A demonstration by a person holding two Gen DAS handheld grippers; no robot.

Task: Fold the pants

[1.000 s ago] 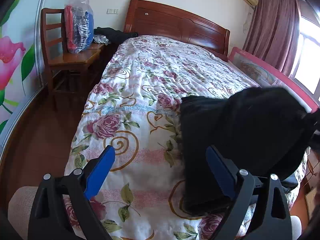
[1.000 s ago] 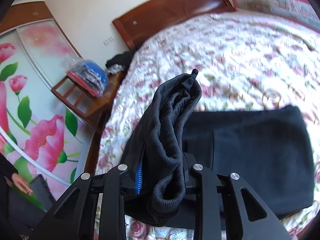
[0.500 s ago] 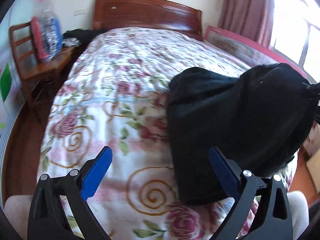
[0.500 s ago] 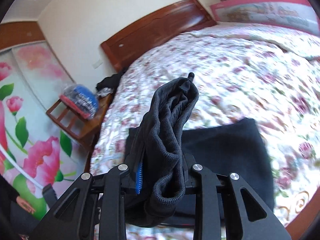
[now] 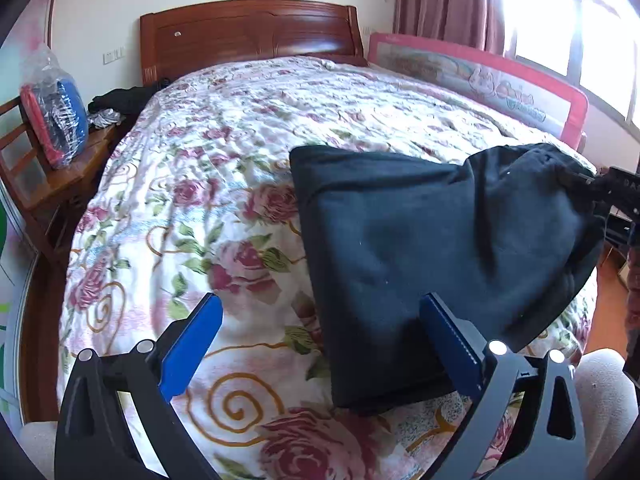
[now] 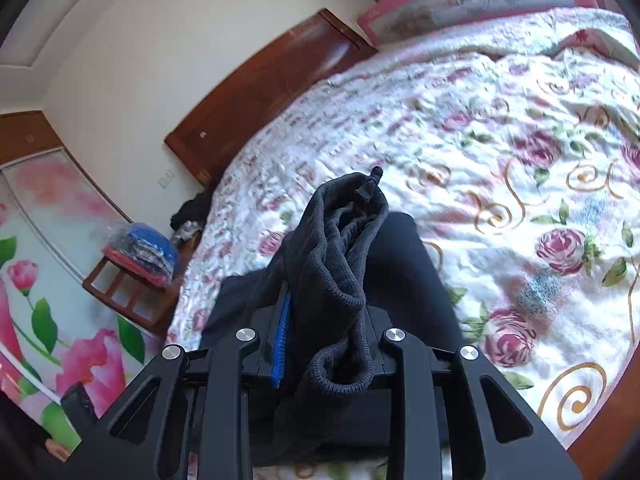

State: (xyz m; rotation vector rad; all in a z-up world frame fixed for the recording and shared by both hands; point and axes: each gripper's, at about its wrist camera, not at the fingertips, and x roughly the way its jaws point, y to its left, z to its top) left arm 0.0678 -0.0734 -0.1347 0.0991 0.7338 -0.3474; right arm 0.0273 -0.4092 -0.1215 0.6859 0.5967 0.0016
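One pair of black pants (image 5: pixel 400 240) lies on the bed (image 5: pixel 224 168), near its foot edge and toward the side with the pink rail (image 5: pixel 480 76). The part on the quilt is a flat folded rectangle; the other end is lifted off the bed. In the right wrist view this bunched end, with a ribbed hem, fills the right gripper (image 6: pixel 326 332), whose fingers are clamped on the fabric. Only one blue pad (image 6: pixel 282 340) shows there; the other is hidden behind the cloth. The left gripper (image 5: pixel 320 344) hangs over the near corner of the folded part. Its two fingers (image 5: pixel 192 344) stand wide apart, have just been opening, and nothing is between them. At the far side stands one wooden chair (image 5: pixel 48 184) with one plastic-wrapped bundle (image 5: pixel 56 120), perhaps clothes. The headboard (image 5: pixel 248 36) is cut by no object.
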